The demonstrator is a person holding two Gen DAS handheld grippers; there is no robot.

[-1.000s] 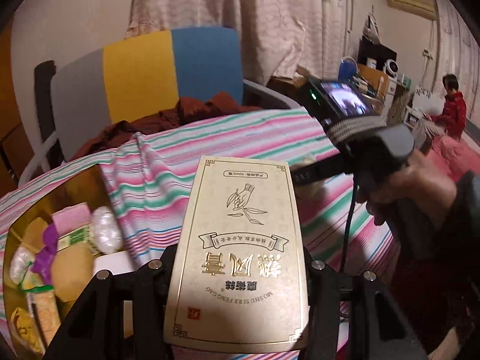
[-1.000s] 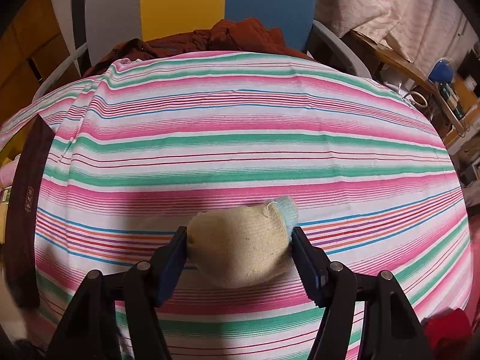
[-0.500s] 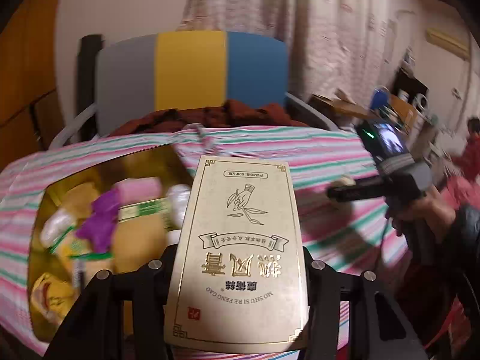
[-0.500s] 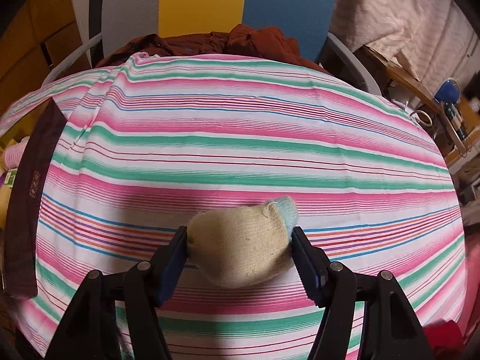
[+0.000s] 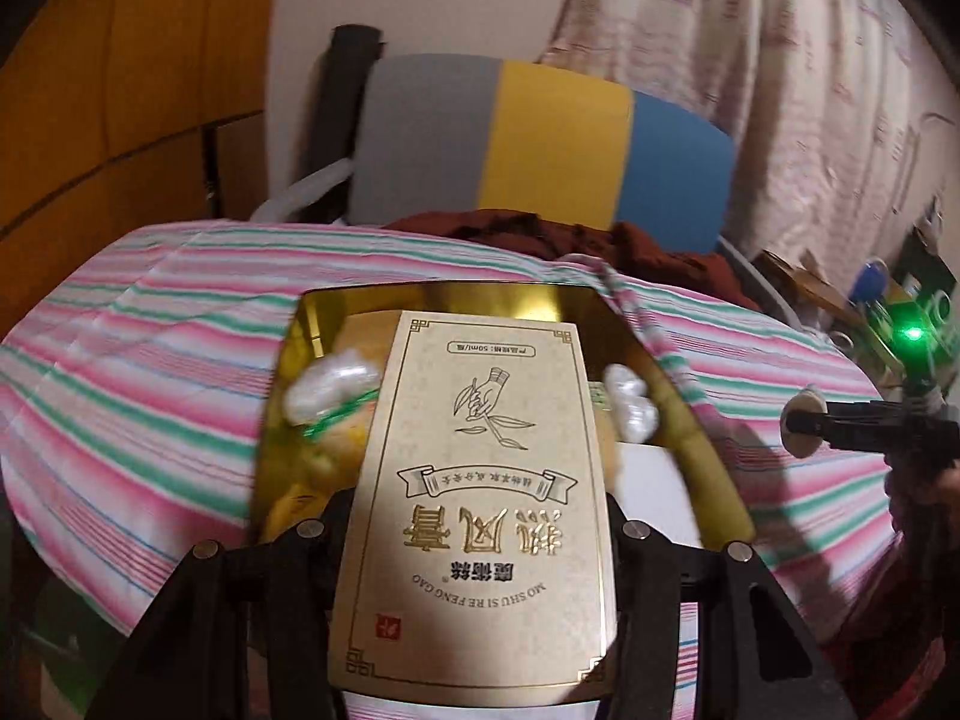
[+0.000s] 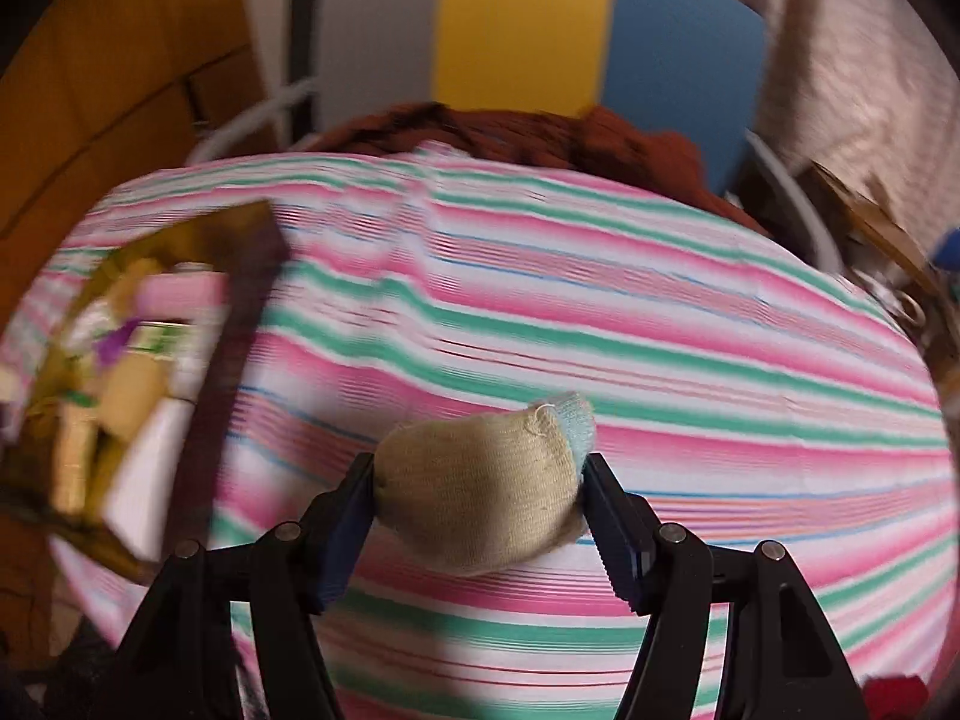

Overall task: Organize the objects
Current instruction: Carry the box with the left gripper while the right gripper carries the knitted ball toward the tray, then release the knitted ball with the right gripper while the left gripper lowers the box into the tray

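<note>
Holding gold carton point(image 5: 480, 516) above gold box point(image 5: 702, 438), right hand-held gripper point(image 6: 480, 510) level, pinching sock point(image 6: 480, 498)

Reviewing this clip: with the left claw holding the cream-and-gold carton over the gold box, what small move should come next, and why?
Probably lower the left claw a little and ease the carton into the gold box. The carton is clamped and lined up above the open box, which already holds wrapped items. The right claw, gripping a rolled sock, is off to the side.

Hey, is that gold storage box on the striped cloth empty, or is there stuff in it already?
Not empty. The gold box already holds several items, including white wrapped packets.
</note>
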